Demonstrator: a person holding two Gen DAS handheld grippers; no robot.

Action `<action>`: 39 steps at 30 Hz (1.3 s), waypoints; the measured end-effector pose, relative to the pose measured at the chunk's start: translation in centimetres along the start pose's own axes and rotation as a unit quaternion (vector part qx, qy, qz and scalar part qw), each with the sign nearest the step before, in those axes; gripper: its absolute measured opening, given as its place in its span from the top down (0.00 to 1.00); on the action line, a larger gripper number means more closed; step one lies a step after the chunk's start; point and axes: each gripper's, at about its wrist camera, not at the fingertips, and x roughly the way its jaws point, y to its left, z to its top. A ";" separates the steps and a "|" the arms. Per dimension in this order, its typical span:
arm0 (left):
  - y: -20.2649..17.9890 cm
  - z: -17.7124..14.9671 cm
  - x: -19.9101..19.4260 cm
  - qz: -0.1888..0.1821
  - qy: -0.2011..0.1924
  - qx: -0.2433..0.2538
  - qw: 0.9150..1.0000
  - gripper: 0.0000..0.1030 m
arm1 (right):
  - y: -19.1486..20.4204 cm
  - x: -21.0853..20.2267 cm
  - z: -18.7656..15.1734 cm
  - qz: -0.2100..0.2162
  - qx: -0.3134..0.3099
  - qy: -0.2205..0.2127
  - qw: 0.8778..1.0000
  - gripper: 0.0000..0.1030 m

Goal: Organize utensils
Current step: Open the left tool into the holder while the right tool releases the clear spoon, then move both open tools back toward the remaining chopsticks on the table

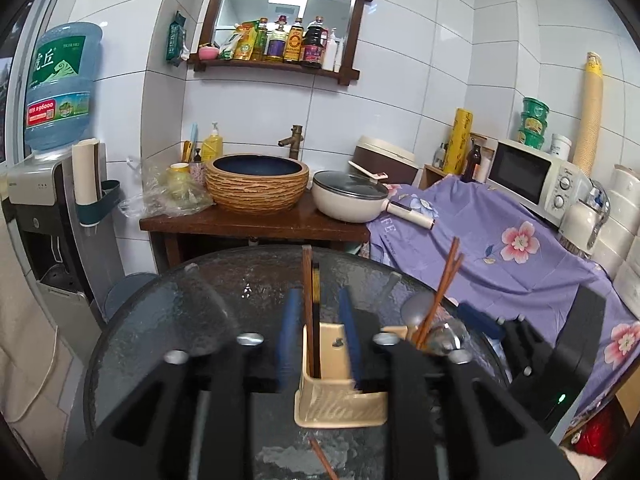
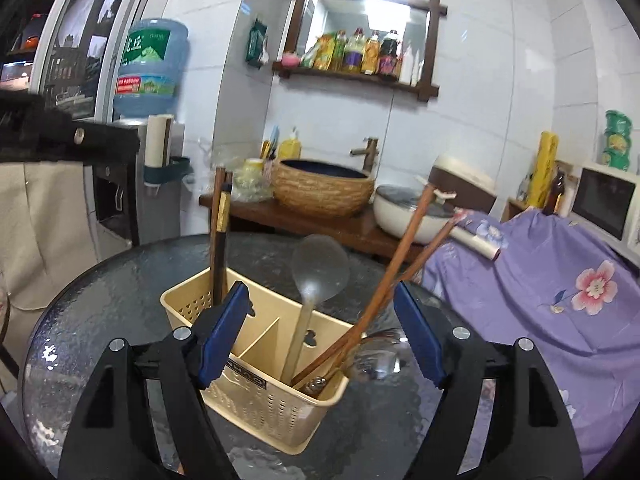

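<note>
A beige utensil caddy (image 2: 256, 396) stands on the dark glass round table (image 2: 100, 320). Its left compartment holds dark chopsticks (image 2: 219, 240). Its right compartment holds a translucent spoon (image 2: 316, 276), brown chopsticks (image 2: 400, 256) and metal spoons (image 2: 376, 356). My right gripper (image 2: 324, 332) is open and empty, its blue pads on either side of the caddy's top. In the left wrist view my left gripper (image 1: 318, 336) is open around the caddy's end (image 1: 340, 400) and the dark chopsticks (image 1: 308, 300). One brown chopstick (image 1: 322, 460) lies on the table near me.
A wooden stand with a basin sink (image 1: 258, 184) and a white pan (image 1: 348, 196) is behind the table. A purple flowered cloth (image 1: 500, 248) covers a counter at right with a microwave (image 1: 532, 176). A water dispenser (image 1: 60, 120) stands at left.
</note>
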 end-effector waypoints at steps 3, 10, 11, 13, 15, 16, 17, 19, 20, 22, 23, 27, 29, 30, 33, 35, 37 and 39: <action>-0.6 -1.3 -1.2 -0.009 0.002 0.017 1.000 0.54 | -0.2 -1.2 0.0 0.003 0.002 -0.006 1.000 0.26; -1.8 -3.3 -2.8 -0.002 0.001 0.059 0.998 0.25 | -0.6 -3.1 -0.6 0.019 0.027 0.003 0.999 0.26; -1.8 -3.6 -2.8 -0.002 0.004 0.065 0.998 0.22 | -0.5 -3.5 -0.8 0.023 0.029 0.004 0.999 0.26; -1.9 -4.5 -2.7 0.004 0.012 0.078 0.997 0.12 | -0.4 -4.1 -1.2 0.027 0.031 0.007 0.999 0.25; -1.7 -5.7 -2.7 0.012 0.019 0.083 0.996 0.10 | -0.5 -4.9 -1.7 0.030 0.035 0.009 0.999 0.25; -1.3 -6.5 -2.6 0.014 0.021 0.080 0.997 0.07 | -0.6 -5.2 -2.0 0.032 0.039 0.011 0.999 0.25; -0.9 -7.0 -2.6 0.017 0.023 0.075 0.997 0.06 | -0.8 -5.6 -2.3 0.035 0.045 0.011 0.998 0.24; 0.3 -9.0 -2.3 0.036 0.037 0.058 0.997 0.06 | -1.4 -6.5 -3.2 0.040 0.063 0.011 0.997 0.20; 0.9 -9.8 -2.2 0.047 0.044 0.052 0.997 0.06 | -1.6 -6.7 -3.5 0.040 0.067 0.011 0.997 0.19; 2.6 -12.2 -1.3 0.078 0.071 0.036 0.994 0.06 | -1.8 -7.1 -4.3 0.043 0.075 0.019 0.996 0.19; 3.4 -13.5 -0.5 0.101 0.084 0.030 0.991 0.06 | -2.0 -7.2 -4.6 0.044 0.078 0.022 0.996 0.19; 6.3 -16.6 2.7 0.103 0.134 -0.015 0.986 0.06 | -1.9 -7.1 -5.9 0.051 0.087 0.041 0.994 0.19; 7.3 -17.4 4.5 0.114 0.159 -0.032 0.980 0.06 | -1.9 -7.3 -6.5 0.055 0.093 0.048 0.993 0.19; 7.6 -17.6 5.1 0.124 0.163 -0.032 0.978 0.06 | -1.9 -7.4 -6.7 0.056 0.094 0.050 0.993 0.19; 8.0 -17.7 6.8 0.127 0.176 -0.024 0.976 0.06 | -2.0 -7.9 -7.3 0.058 0.101 0.054 0.992 0.19; 8.0 -18.1 8.0 0.134 0.188 -0.011 0.973 0.06 | -2.2 -8.1 -7.7 0.058 0.106 0.058 0.991 0.19; 8.2 -18.6 8.7 0.137 0.202 -0.005 0.970 0.06 | -2.4 -8.3 -8.0 0.058 0.111 0.060 0.990 0.19; 8.3 -18.8 9.2 0.137 0.217 -0.006 0.966 0.06 | -2.6 -8.5 -8.4 0.056 0.118 0.063 0.989 0.19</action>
